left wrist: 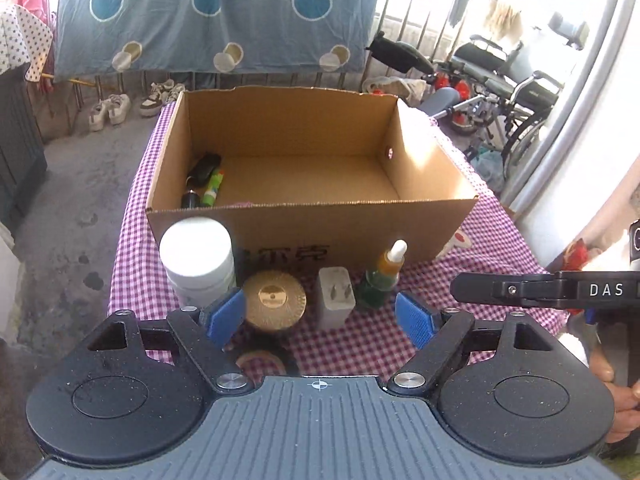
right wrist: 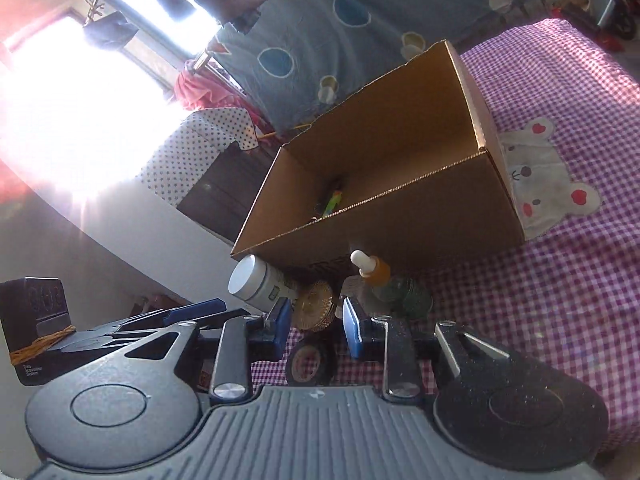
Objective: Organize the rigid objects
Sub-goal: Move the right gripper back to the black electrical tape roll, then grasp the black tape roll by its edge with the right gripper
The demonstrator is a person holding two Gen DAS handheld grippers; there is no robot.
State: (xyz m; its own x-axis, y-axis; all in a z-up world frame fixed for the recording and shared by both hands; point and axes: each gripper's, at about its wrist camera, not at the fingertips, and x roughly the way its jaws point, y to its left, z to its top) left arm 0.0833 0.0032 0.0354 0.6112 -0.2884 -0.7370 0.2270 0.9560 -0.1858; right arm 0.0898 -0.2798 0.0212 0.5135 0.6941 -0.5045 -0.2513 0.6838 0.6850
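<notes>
One open cardboard box [left wrist: 304, 216] sits on a purple-checked worktop [left wrist: 500, 248]. Against the box's near wall stand four items: white jar [left wrist: 198, 266], ribbed gold lid [left wrist: 274, 300], white plug adapter [left wrist: 336, 298], green dropper bottle [left wrist: 382, 276]. Left claw [left wrist: 320, 318] gapes wide, empty; right claw [right wrist: 316, 322] narrowly apart, empty.

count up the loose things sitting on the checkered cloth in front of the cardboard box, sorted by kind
Bottles: 2, the white-capped bottle and the dropper bottle.
Round tins or rolls: 2, the gold tin and the dark roll.
Plug adapters: 1, the white adapter.
Total: 5
</notes>
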